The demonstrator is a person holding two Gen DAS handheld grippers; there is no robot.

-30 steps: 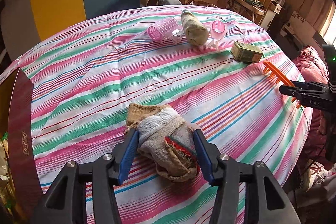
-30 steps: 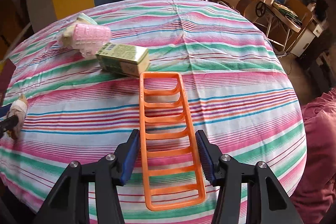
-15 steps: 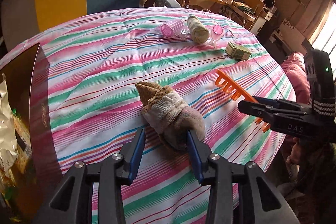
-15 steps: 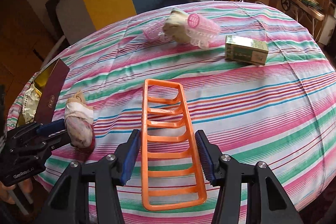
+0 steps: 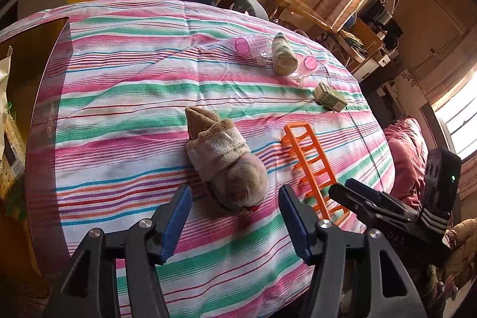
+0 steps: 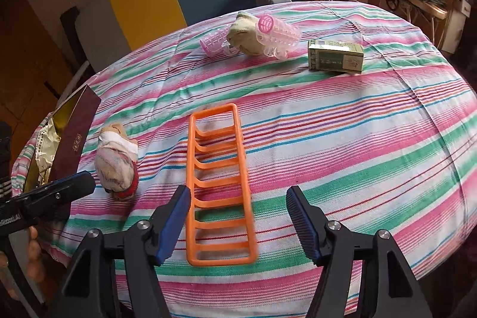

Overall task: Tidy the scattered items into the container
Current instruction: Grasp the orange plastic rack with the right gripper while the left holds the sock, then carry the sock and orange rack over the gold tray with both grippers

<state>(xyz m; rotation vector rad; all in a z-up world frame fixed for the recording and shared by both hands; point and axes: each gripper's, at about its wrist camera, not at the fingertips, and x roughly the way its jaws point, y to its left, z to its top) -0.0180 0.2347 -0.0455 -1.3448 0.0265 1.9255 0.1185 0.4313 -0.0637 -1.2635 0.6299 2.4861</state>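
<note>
Striped tablecloth (image 6: 342, 139) | left gripper (image 5: 232, 216) jaws apart, rolled sock (image 5: 226, 163) lying just ahead | right gripper (image 6: 238, 216) jaws apart around orange rack (image 6: 219, 187), flat on cloth | container (image 6: 74, 139) at left edge | curlers (image 6: 277, 33), green box (image 6: 335, 60) farther off

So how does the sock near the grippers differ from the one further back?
The near rolled sock is beige and white with a red patch; the far rolled sock is pale green. The near one lies alone, while the far one sits between two pink hair rollers. Both rest on the striped tablecloth.
</note>
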